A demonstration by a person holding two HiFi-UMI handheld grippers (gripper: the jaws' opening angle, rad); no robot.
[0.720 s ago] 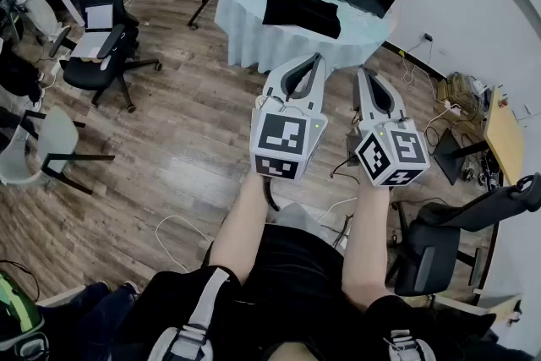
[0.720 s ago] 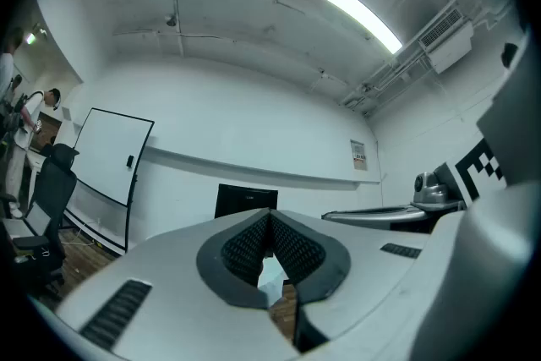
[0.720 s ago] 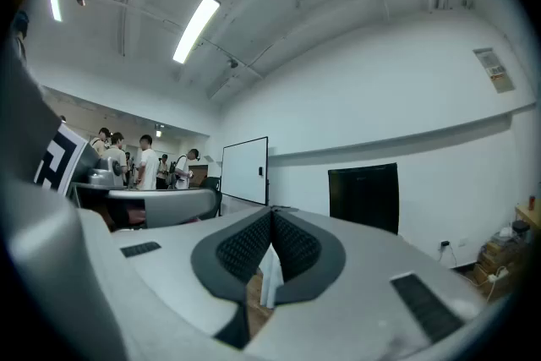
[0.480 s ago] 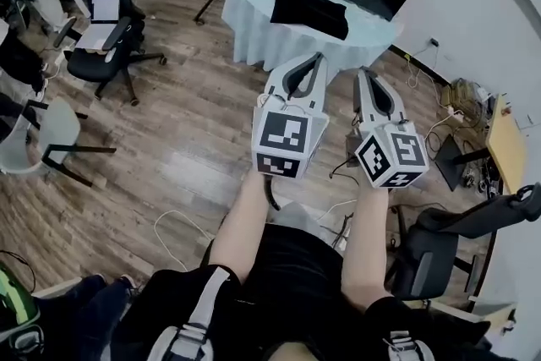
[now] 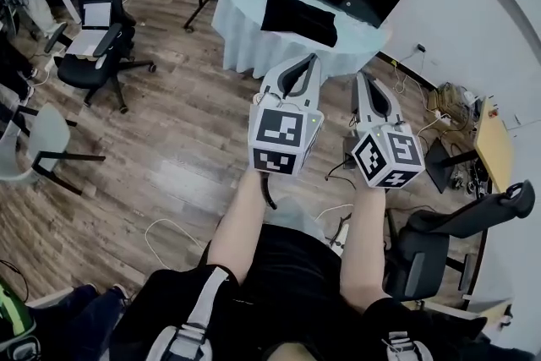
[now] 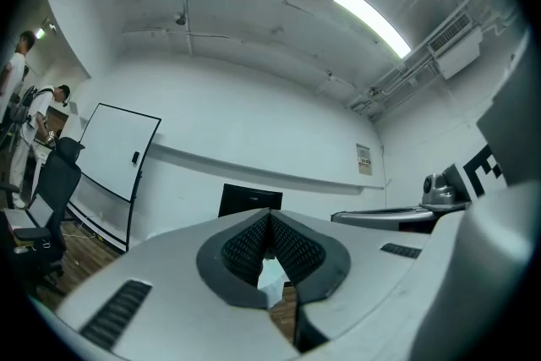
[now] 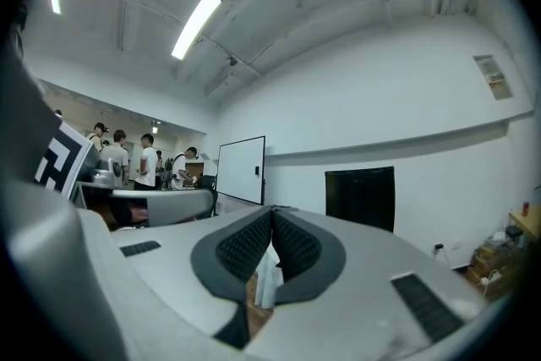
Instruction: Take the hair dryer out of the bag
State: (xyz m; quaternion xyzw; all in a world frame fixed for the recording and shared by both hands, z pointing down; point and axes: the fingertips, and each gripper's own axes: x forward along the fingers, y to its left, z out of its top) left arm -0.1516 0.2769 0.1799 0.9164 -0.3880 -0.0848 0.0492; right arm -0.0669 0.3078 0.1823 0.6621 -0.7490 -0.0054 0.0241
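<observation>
Far ahead on the white table lies the black bag, no hair dryer showing, and both the left gripper and right gripper are pinched closed on nothing, so unless they open first they may just push the bag off.

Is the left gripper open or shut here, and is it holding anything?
Shut and empty: the left gripper has its pads meeting at the tips, nothing between them.
</observation>
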